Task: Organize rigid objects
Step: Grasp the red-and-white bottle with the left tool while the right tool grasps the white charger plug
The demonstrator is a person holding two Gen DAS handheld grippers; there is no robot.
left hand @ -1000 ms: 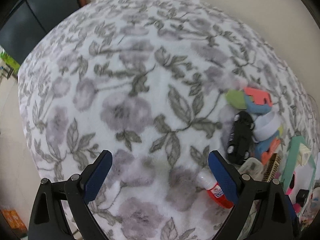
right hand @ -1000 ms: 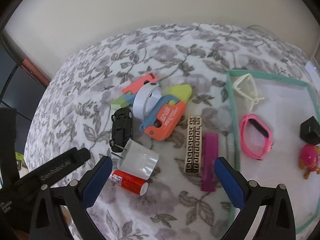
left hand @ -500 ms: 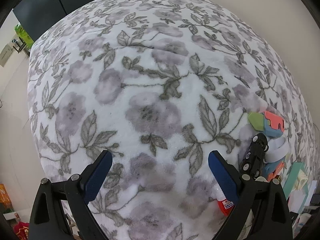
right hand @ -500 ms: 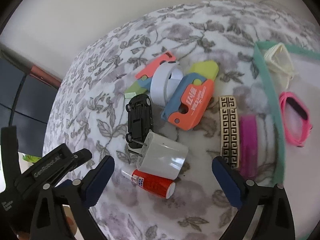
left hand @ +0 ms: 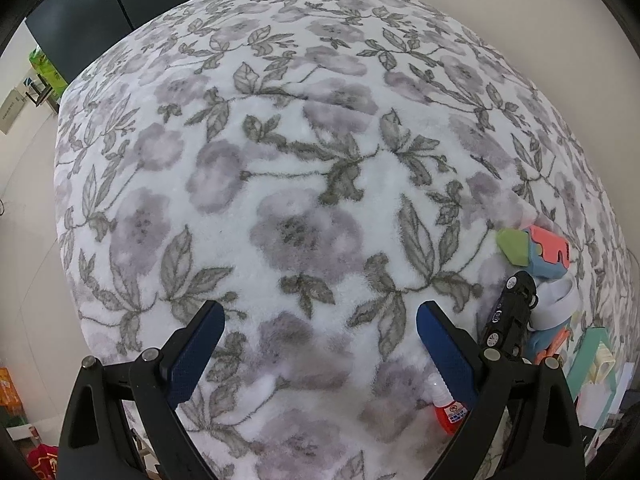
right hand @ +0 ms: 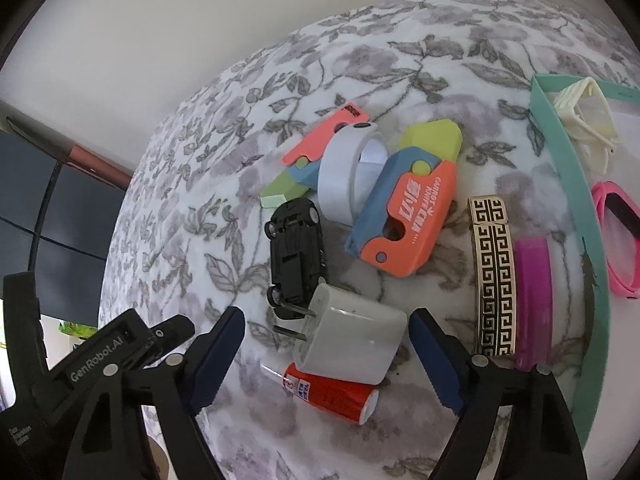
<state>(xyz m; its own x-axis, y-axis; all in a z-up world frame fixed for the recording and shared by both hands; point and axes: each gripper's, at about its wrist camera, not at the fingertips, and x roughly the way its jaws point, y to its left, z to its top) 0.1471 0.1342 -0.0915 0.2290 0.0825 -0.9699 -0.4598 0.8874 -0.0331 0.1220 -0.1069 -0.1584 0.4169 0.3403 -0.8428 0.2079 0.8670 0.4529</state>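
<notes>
1. Since a second ago the right gripper (right hand: pixel 326 326) has come down and forward over the clutter, so the charger (right hand: pixel 350 340) now sits between its spread blue pads with nothing gripped; the left gripper (left hand: pixel 318 322) has swung away to face mostly bare blanket (left hand: pixel 280 160).
2. Readable writing: "CARROT KNIFE" on the orange-and-blue toy (right hand: pixel 404 208), and "GenRobot.AI" on the left gripper's body seen in the right view.
3. Right gripper points down at the charger, jaws wide. Left gripper hovers beside it, jaws also wide and empty.
4. Charger: white cube, two prongs pointing toward the car (right hand: pixel 296 256), which lies just beyond it.
5. Glue bottle (right hand: pixel 332 394), red with a white cap, lies touching the charger's near side.
6. Tape ring (right hand: pixel 350 174) stands beyond the car, against the carrot knife.
7. Gold-patterned bar (right hand: pixel 492 272) and purple comb (right hand: pixel 534 296) lie right of the charger, beside the teal tray (right hand: pixel 588 248).
</notes>
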